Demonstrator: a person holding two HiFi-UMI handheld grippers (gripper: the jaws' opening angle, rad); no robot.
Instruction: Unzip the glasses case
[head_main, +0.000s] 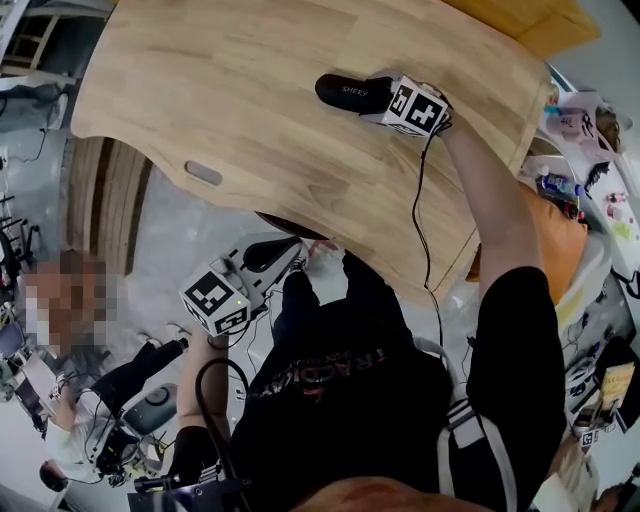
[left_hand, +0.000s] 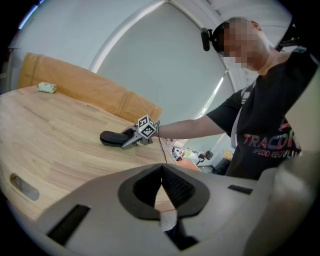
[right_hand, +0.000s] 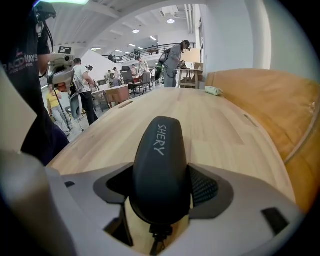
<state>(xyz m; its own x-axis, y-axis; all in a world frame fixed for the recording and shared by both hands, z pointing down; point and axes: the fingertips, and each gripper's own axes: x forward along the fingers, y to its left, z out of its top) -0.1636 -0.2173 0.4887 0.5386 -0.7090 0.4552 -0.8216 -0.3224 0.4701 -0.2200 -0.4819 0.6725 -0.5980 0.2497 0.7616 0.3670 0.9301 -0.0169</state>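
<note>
The black glasses case lies on the wooden table; its near end is pinched between the pads of the right gripper, the rest stretching away from them; a small green wad sits far beyond; the left gripper, jaws pressed together on nothing, hangs off the table's edge, well apart.

Bright, even indoor light came from ceiling lamps; shadows on the tabletop were soft. Gripper views bent strongly toward dark rounded corners; the case looked sharp, with little glare
</note>
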